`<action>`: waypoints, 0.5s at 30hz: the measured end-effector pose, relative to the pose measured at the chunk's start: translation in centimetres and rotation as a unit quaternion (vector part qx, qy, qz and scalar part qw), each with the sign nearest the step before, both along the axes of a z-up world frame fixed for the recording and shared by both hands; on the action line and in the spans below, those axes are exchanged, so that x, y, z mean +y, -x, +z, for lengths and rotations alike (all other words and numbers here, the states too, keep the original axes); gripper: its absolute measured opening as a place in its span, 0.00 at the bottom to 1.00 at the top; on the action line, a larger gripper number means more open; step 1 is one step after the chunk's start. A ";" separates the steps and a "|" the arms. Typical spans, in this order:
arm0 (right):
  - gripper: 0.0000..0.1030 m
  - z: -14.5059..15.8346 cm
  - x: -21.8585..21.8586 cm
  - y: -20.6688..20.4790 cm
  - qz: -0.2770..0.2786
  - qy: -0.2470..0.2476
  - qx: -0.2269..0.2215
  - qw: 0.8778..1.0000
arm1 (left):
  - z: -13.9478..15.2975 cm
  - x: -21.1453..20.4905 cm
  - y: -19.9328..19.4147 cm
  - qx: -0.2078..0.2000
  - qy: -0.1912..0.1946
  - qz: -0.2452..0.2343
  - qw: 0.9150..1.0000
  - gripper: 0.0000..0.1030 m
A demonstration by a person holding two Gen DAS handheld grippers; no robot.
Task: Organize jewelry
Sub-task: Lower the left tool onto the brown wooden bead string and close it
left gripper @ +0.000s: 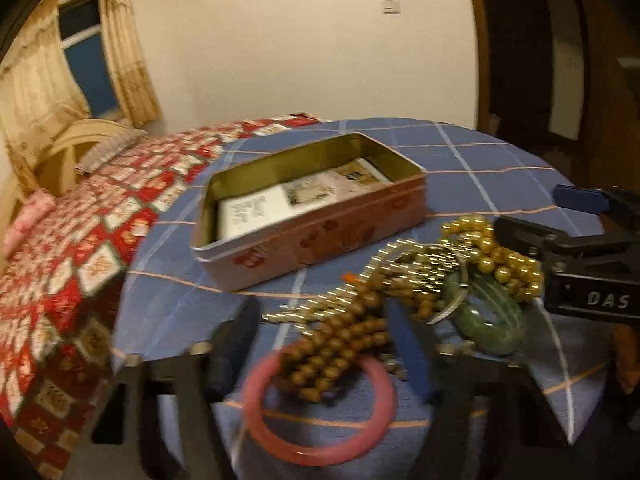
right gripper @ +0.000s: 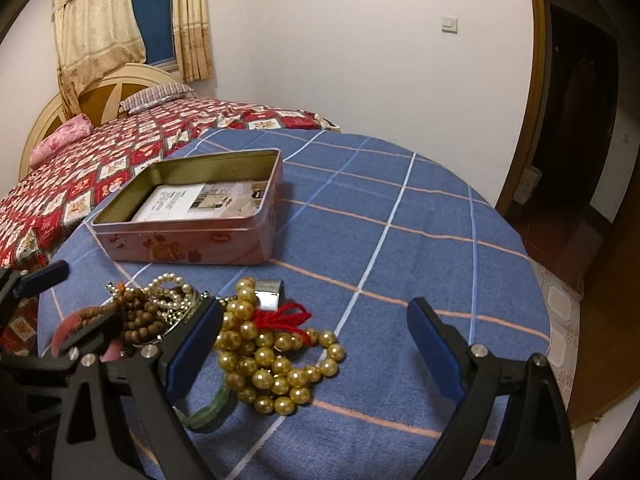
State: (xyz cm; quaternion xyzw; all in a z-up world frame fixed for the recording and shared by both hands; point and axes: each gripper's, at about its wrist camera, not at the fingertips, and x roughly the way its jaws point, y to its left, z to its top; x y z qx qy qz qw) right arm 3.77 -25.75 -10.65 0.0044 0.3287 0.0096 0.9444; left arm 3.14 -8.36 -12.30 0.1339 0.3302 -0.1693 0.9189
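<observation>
The open tin [right gripper: 192, 216] sits on the blue checked tablecloth [right gripper: 380, 240], its long axis running from near left to far right in the left view. The jewelry heap [left gripper: 400, 292] lies just in front of the tin. The left gripper [left gripper: 320, 344] straddles the brown beads [left gripper: 340, 344] without pressing them; the right gripper [right gripper: 316, 348] gapes over the gold beads [right gripper: 272, 368]. A quilted bed [right gripper: 120, 148] stands behind the tin. Only the right view shows the red tassel [right gripper: 288, 316].
</observation>
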 end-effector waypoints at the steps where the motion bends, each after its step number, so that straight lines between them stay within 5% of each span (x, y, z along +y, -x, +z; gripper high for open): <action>1: 0.92 0.0 0.0 0.0 0.000 0.001 0.000 1.000 | -0.3 -0.1 -0.1 0.007 0.003 -0.006 1.000 0.44; 5: 0.92 -0.1 0.3 -0.2 0.003 0.005 0.003 1.000 | -0.5 0.3 -0.7 0.028 0.032 -0.018 0.999 0.34; 9: 0.92 -0.2 0.4 -0.3 0.001 0.003 0.003 1.000 | 0.1 0.7 -0.5 0.016 0.043 -0.018 0.999 0.06; 12: 0.92 -0.2 0.2 -0.4 0.002 -0.005 0.005 1.000 | 1.4 1.4 0.0 0.003 0.057 -0.014 0.998 0.06; 15: 0.82 -0.4 -0.1 -0.7 0.010 -0.017 0.016 1.000 | 2.4 2.3 0.3 -0.006 0.072 -0.007 0.997 0.06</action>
